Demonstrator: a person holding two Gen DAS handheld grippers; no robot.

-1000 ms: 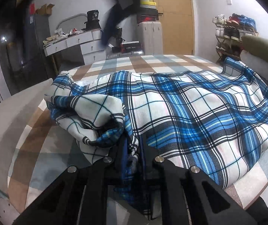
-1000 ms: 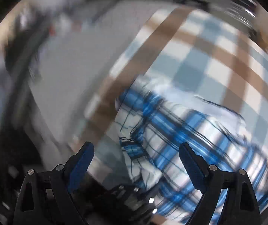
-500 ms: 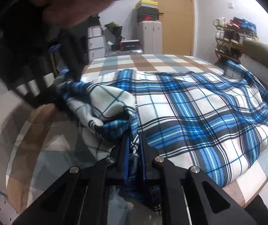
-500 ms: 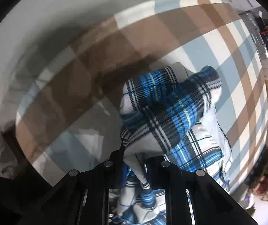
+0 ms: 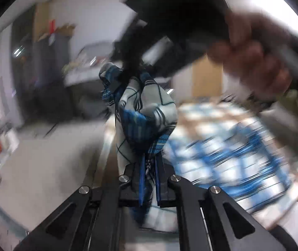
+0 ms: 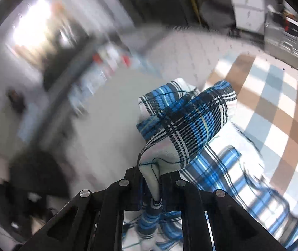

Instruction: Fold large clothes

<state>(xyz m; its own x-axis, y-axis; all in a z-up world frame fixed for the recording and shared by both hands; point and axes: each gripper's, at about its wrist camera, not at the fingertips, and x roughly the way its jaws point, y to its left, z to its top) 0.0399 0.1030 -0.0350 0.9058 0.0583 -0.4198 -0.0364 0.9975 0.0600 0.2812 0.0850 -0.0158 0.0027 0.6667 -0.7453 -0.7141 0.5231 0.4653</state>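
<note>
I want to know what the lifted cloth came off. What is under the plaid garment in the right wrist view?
Under the plaid garment lies a brown, blue and white checked bedspread. Whatever sits beneath the spread-out part is covered.

No text, label, brand, number or sign can be read in either wrist view; both pictures are smeared by motion, and the red patches on the blurred furniture at the back show no letters or figures that can be made out
</note>
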